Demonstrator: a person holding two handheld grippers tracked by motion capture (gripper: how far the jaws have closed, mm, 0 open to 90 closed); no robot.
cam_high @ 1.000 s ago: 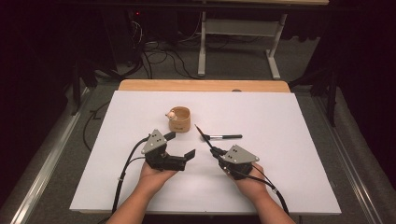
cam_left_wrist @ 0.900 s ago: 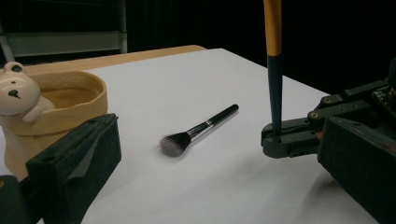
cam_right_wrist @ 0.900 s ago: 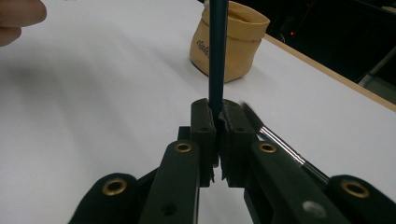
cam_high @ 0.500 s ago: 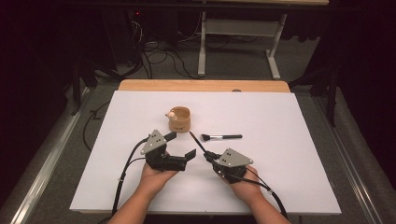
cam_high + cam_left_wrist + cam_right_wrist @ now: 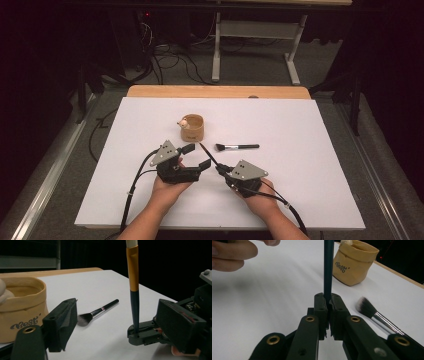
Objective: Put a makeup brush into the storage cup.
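So the right gripper (image 5: 223, 171) has its jaws squeezed together on the dark end of a thin brush handle (image 5: 328, 270). In the right gripper view you can see the stick pinched right between the two black pads, standing straight up out of them. From the left gripper view that same handle (image 5: 134, 290) goes dark at the bottom, then an orange-gold band, then a pale tip at the very top edge. In the high view it's a thin dark line (image 5: 208, 154) angling up and away from the jaws toward the cup.

The left gripper (image 5: 196, 157) has its jaws spread wide with nothing between them. It sits low over the bench, just beside the right one, and its near jaw and far jaw frame the held handle in the left gripper view.

Going outward: a tan paper-looking cup (image 5: 192, 128) with some script lettering sits just past both grippers, with a small pale rounded thing (image 5: 183, 121) on its rim, can't tell what it is. A makeup brush (image 5: 237, 147) with a black handle, silver ferrule and fluffy dark bristles lies flat on the white bench (image 5: 310, 150), to the right of the cup and a bit apart from it, bristles pointing toward the cup side.

Both of the person's hands come in from the bottom; the left hand's fingers (image 5: 229, 253) show up close in the right gripper view.
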